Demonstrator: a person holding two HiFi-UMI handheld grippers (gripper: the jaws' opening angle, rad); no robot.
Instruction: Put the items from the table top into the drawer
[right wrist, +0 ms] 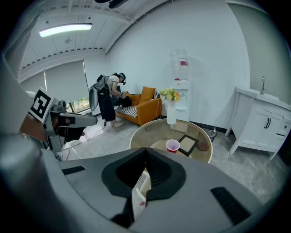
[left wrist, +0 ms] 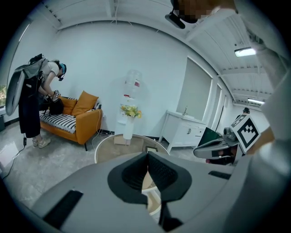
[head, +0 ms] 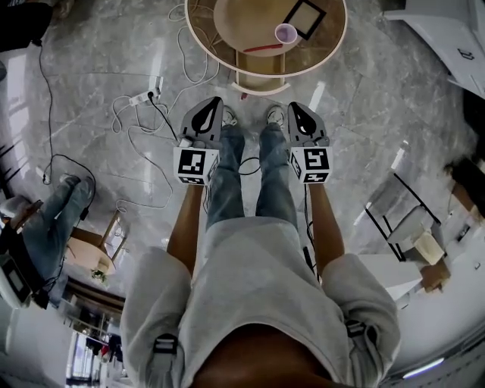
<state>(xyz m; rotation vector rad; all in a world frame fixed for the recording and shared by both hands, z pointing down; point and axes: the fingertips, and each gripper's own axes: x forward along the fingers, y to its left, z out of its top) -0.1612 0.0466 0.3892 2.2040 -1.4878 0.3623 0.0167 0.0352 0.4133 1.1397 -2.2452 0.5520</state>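
Observation:
A round glass-topped table (head: 198, 47) stands on the floor just ahead of my feet. On it are a pink-red cup (head: 286, 32) (right wrist: 172, 145), a black picture frame (head: 305, 18) (right wrist: 187, 144) and a white vase of flowers (right wrist: 171, 113) (left wrist: 128, 127). A pale boxy part (head: 261, 72) sits under the glass top. My left gripper (head: 214, 104) (left wrist: 147, 159) and right gripper (head: 294, 107) (right wrist: 146, 154) hang side by side short of the table, both shut and empty, apart from every item.
A power strip with white cables (head: 144, 97) lies on the floor left of the table. A person (right wrist: 109, 98) bends over an orange sofa (left wrist: 77, 120) beyond it. A water dispenser (right wrist: 180, 86) and a white sink cabinet (right wrist: 263, 123) stand against the walls.

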